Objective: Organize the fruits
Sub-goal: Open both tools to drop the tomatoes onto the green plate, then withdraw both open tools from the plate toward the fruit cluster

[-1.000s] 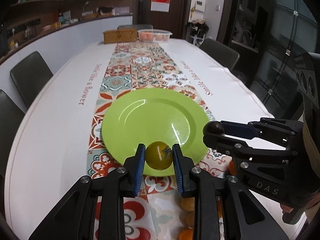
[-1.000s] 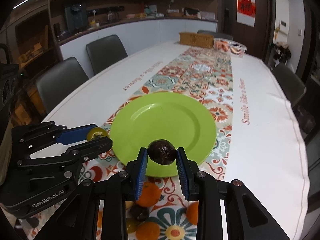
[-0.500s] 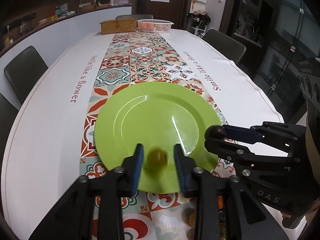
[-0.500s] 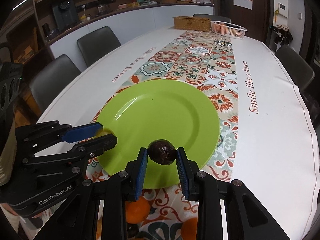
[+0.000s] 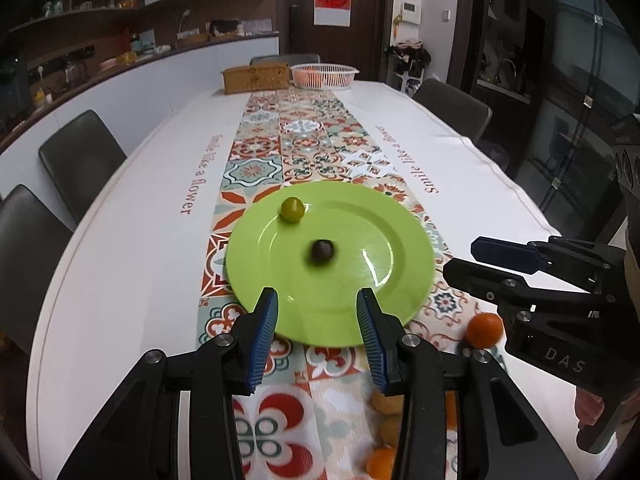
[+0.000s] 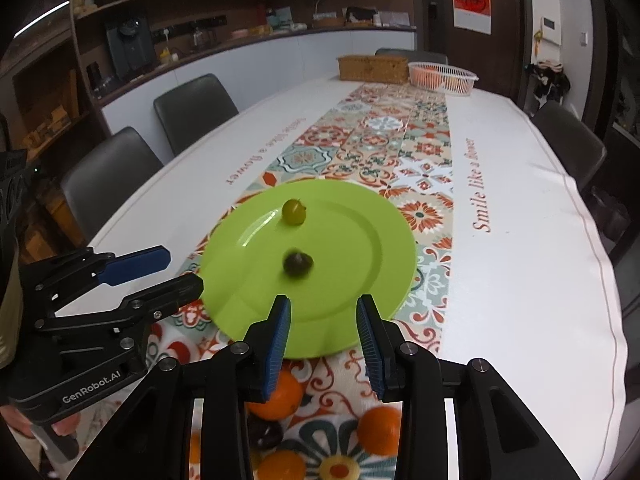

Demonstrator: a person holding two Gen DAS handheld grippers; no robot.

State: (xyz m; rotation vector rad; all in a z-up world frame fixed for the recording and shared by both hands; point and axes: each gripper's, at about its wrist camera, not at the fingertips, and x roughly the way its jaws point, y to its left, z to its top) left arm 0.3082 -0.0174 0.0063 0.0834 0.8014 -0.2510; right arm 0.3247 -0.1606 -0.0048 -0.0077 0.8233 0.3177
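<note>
Both grippers, left (image 5: 316,320) and right (image 6: 323,326), had jaws wide, empty. Yellow-green tomato (image 5: 291,209) and blurred dark fruit (image 5: 322,251) lay on green plate (image 5: 400,280); either might roll off.

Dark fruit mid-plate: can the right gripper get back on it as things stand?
Probably yes. The right gripper is open and empty at the green plate's near rim, and the dark fruit lies just ahead with bare plate between. The yellow-green tomato sits farther back, clear. The fruit looks blurred, maybe rolling.
</note>
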